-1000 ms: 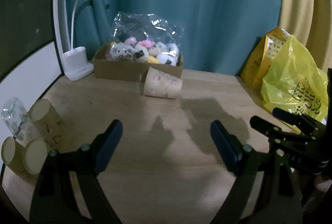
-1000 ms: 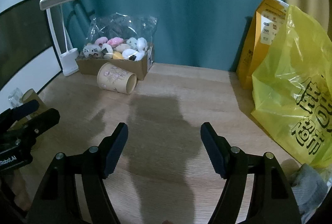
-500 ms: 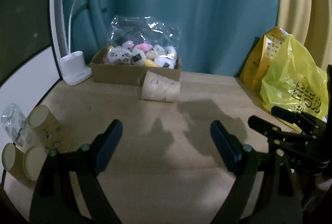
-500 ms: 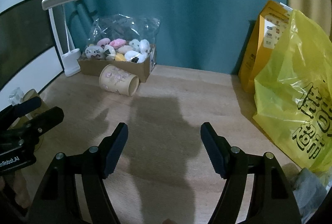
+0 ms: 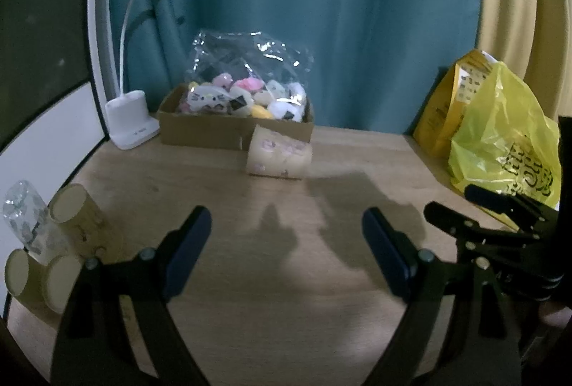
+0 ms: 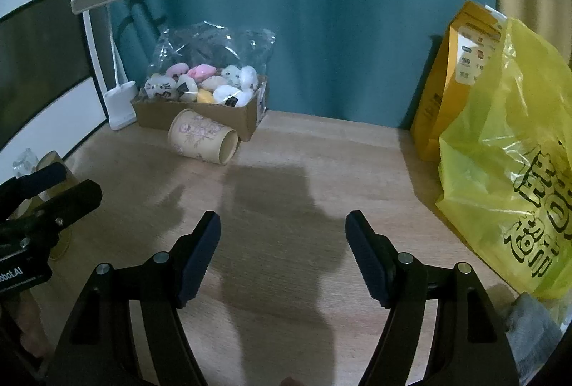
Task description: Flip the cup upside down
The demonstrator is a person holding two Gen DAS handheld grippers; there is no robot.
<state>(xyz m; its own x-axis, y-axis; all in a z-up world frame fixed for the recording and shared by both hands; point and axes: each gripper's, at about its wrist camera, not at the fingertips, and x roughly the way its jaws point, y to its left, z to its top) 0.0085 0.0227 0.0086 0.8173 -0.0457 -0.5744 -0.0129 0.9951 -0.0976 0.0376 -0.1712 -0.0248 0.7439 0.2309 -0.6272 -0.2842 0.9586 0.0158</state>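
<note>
Cream paper cup with pink print (image 5: 279, 153) lies on its side at the far part of the wooden bench (image 5: 286, 278), touching the brown cardboard box of plush toys (image 5: 228, 132); left gripper (image 5: 286, 253) and right gripper (image 6: 282, 253) hover nearer, well apart from it, fingers spread, nothing between them; yellow plastic bag (image 6: 507, 178) sits right.

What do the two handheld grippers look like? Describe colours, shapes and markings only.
The left gripper and right gripper look alike: matte black angular linkage arms with silver pivot bolts, each ending in two flat dark navy pads with ribbed faces. The left one's body bears partly cut-off white lettering. No cables or sleeves show.
</note>
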